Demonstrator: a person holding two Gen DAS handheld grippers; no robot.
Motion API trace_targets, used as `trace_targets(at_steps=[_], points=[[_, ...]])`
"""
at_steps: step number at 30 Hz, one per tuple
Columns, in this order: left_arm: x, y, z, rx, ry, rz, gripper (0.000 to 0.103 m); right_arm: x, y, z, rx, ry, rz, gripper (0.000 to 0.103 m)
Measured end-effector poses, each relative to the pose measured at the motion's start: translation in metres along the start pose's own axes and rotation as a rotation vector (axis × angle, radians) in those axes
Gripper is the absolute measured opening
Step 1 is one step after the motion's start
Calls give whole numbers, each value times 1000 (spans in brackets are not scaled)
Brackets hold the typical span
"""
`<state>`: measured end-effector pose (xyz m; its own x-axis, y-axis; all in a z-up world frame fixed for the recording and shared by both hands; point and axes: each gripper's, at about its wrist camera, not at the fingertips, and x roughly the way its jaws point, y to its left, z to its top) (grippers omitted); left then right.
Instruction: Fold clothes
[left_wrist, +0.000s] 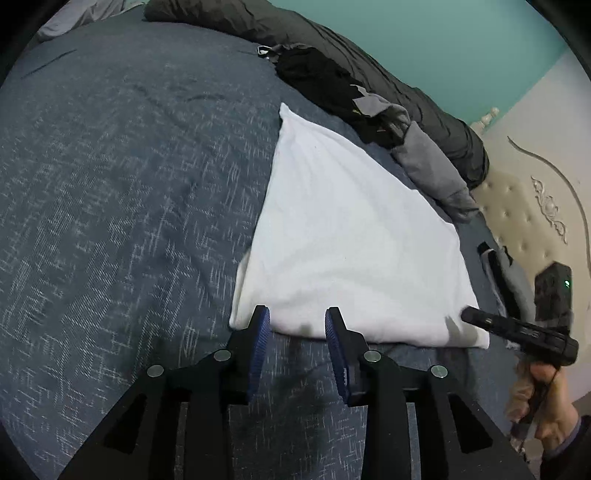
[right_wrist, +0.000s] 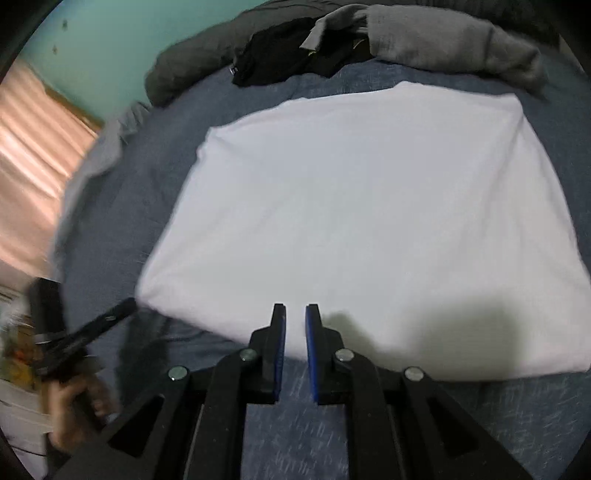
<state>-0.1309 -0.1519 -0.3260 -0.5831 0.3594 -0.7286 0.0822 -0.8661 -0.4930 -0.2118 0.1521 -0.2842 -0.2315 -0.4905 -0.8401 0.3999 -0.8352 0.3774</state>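
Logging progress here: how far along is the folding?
Done: the white garment lies folded flat on the bed. In hand: nothing; the left gripper and right gripper are both open at its near edge. Left: the black and grey clothes heaped behind it.

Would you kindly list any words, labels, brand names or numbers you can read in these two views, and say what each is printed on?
None can be read.
White garment: plain, no print or tag showing.
Black clothing by the rolled duvet: a small tag-like bit, too small to read.
Right gripper, seen from the left wrist view: faint marks on its body, too blurred to read.
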Motion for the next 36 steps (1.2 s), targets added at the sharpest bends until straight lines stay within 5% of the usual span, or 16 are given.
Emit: trace_targets(at_steps=[2, 11, 23, 27, 36], points=[[-4, 5, -3, 0, -10, 0, 47, 11, 0, 1, 12, 16, -16, 9], [-1, 12, -4, -5, -3, -12, 49, 48, -3, -26, -2, 32, -130, 8], [-7, 18, -1, -35, -21, -47, 59, 24, -12, -7, 72, -48, -112, 8], [-8, 23, 1, -42, -22, -37, 60, 45, -4, -3, 87, 13, -123, 8], [-10, 24, 1, -64, -21, -66, 61, 16, -8, -59, 81, 18, -96, 8]])
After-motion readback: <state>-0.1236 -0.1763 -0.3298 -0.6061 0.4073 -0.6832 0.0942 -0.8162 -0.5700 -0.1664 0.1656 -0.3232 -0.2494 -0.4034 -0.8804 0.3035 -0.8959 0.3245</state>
